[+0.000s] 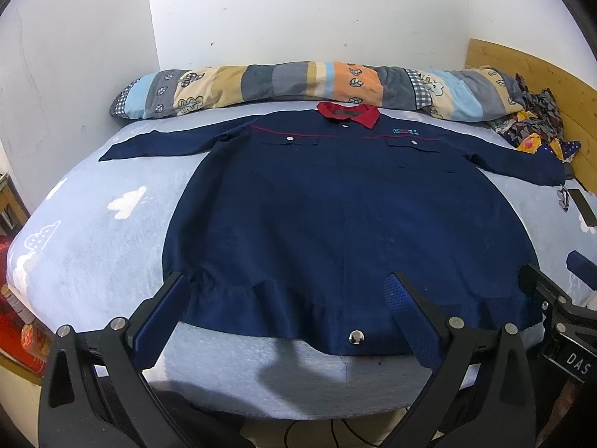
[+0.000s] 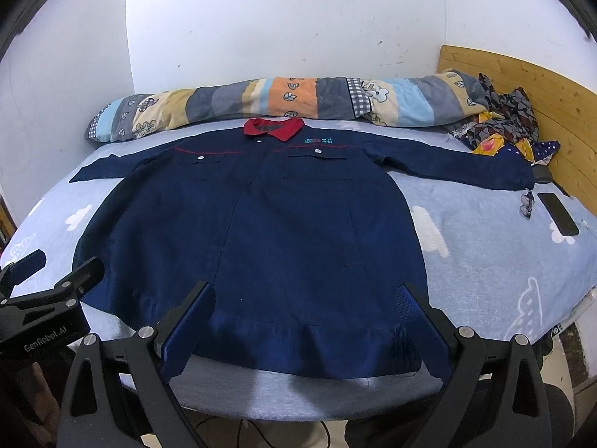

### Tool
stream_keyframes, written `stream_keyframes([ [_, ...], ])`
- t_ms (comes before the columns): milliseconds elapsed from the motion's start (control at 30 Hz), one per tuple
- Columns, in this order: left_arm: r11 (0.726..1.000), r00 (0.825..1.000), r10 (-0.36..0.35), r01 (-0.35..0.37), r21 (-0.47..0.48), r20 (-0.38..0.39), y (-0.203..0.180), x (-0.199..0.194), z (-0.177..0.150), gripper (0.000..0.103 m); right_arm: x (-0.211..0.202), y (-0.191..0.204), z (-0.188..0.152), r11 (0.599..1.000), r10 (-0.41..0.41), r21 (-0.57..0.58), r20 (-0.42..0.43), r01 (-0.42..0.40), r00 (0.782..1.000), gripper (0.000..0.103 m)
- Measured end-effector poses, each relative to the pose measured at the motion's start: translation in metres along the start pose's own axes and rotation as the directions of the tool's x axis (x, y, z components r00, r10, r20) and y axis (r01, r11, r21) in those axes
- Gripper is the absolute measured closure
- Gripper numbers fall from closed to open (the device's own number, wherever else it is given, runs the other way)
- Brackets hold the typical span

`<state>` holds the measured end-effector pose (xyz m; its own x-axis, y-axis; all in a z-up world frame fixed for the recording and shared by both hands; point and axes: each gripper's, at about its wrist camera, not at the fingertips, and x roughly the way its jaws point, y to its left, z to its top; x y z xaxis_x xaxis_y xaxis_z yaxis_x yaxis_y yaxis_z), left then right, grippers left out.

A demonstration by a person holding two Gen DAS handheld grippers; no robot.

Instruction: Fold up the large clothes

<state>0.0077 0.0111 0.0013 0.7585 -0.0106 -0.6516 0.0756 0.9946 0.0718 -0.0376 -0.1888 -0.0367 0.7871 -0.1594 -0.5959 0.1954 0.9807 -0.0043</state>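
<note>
Both my grippers, left gripper (image 1: pixel 287 300) and right gripper (image 2: pixel 304 304), wide apart over the hem of the navy work jacket (image 1: pixel 347 205) flat on the bed (image 1: pixel 93 246).

Both wrist cameras look from the foot of the bed (image 1: pixel 93 231), tilted downward, toward the white wall behind the jacket's red collar (image 1: pixel 349 113). The left view sits close over the jacket's (image 1: pixel 335 216) hem, left of the collar's line; the right view hangs equally near, right of it. Both share the whole jacket, the patchwork quilt (image 2: pixel 298 97) beyond the collar and the phone (image 2: pixel 558 213) far right of it. Each catches the other tool at its edge.
</note>
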Motion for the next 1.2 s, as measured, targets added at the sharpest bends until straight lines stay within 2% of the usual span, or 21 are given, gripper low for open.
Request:
stream_keyframes([
  [267, 1.000, 0.999, 0.019, -0.019, 0.016, 0.042, 0.0003, -0.0018, -0.0016, 0.000, 0.0004, 0.0018, -0.0012, 1.000, -0.010, -0.009, -0.002, 0.010, 1.000, 0.004],
  [767, 0.997, 0.998, 0.056, -0.058, 0.059, 0.026, -0.0030, -0.0032, -0.0022, 0.000, 0.0009, 0.0051, -0.0025, 0.999, -0.035, -0.038, -0.010, 0.035, 0.999, 0.004],
  [1200, 0.998, 0.999, 0.041, -0.042, 0.046, 0.006, -0.0056, -0.0021, -0.0037, 0.000, 0.0022, 0.0052, -0.0021, 0.999, -0.037, -0.038, -0.019, 0.037, 0.999, 0.004],
])
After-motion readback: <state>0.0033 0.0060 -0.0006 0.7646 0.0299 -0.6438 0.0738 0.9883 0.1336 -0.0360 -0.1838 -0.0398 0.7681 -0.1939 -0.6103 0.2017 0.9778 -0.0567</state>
